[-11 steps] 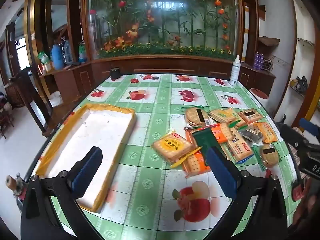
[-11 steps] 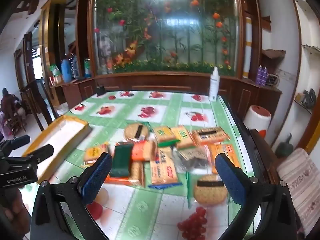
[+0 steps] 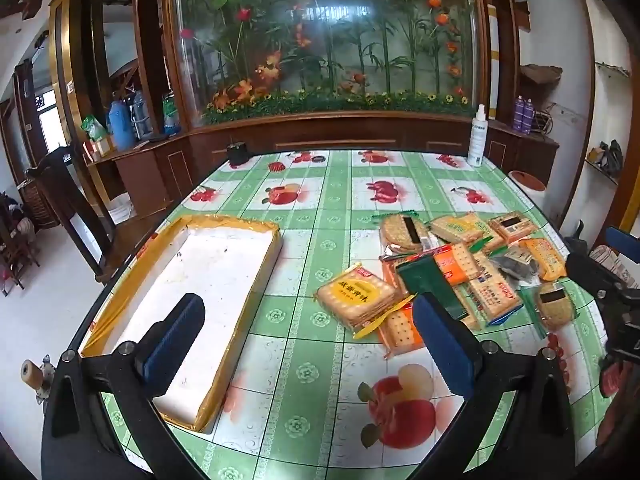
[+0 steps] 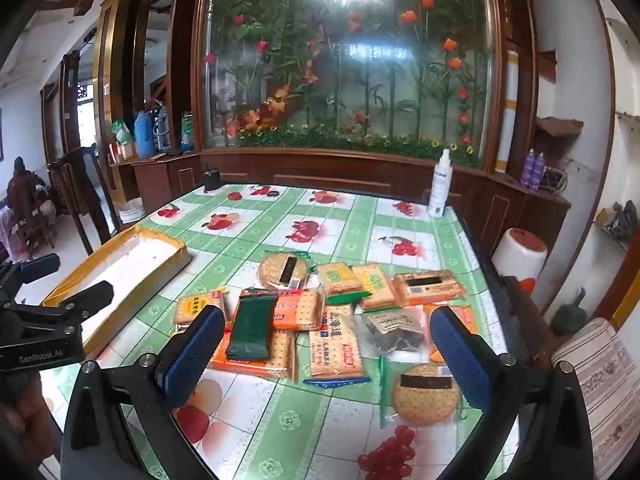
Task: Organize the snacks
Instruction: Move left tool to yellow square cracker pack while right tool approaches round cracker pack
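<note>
Grippers first, since they sit closest to me: my left gripper (image 3: 308, 344) hangs above the near edge of the table with its blue pads spread wide and nothing between them, and my right gripper (image 4: 328, 356) is the same, jaws apart and empty, poised over the near side of the snack pile.

Just past the left gripper lies the tray (image 3: 120, 304), a long shallow box with a yellow rim and a bare white floor. Nothing is in it, so I judge the sorting has not started; every packet is left to move.

Beyond the right gripper's pads the snacks (image 4: 332, 320) lie in a loose heap on the green fruit-print tablecloth (image 3: 304, 208), well apart from the tray. Nearest me is a round cracker pack (image 4: 426, 394) with a dark label, then a dark green packet (image 4: 250, 330) resting on orange cracker packs, with a tall yellow cracker pack (image 4: 336, 346) beside them. A square yellow biscuit pack (image 3: 356, 298) sits at the heap's tray-side edge, the closest piece to the tray and, I think, the easiest first pick for my left gripper. Several packets overlap, so I expect to lift top ones first.

Farther back, a white spray bottle (image 4: 440, 184) stands near the table's far edge.
</note>
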{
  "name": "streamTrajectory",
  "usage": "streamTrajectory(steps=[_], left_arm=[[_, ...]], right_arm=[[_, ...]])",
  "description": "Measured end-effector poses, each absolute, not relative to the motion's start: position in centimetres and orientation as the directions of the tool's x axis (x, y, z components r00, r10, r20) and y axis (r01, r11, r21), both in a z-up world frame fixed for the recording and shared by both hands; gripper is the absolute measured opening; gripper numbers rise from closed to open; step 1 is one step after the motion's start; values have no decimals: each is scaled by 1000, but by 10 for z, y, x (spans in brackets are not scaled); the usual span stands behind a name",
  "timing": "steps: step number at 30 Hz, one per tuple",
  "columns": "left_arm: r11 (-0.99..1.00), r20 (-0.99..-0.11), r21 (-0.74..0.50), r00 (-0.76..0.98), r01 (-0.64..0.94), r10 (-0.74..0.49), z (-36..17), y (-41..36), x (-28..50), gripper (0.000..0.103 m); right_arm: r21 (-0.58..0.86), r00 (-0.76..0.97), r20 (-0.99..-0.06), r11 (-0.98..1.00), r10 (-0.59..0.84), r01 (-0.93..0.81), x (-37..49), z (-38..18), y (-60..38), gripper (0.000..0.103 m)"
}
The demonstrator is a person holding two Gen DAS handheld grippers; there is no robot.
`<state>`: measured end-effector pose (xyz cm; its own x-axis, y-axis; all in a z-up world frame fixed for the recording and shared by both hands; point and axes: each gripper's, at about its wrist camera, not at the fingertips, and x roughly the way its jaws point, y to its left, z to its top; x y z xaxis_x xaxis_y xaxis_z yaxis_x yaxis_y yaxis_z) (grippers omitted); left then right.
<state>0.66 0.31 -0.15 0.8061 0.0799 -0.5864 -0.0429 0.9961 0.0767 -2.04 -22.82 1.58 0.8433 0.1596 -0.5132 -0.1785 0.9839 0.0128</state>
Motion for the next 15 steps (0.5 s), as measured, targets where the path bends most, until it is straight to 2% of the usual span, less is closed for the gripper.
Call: streamTrajectory(steps=[7,15], left_arm=[[1000,-633,-4,774,-24,17,-21,18,19,103],[999,-686,-29,727,19,-34,-46,16,34,103]], right_arm=[[27,808,-564,981,173,-191,-2,1,-219,103],[24,751,-625,967,212,-253,14,-23,-194,103]])
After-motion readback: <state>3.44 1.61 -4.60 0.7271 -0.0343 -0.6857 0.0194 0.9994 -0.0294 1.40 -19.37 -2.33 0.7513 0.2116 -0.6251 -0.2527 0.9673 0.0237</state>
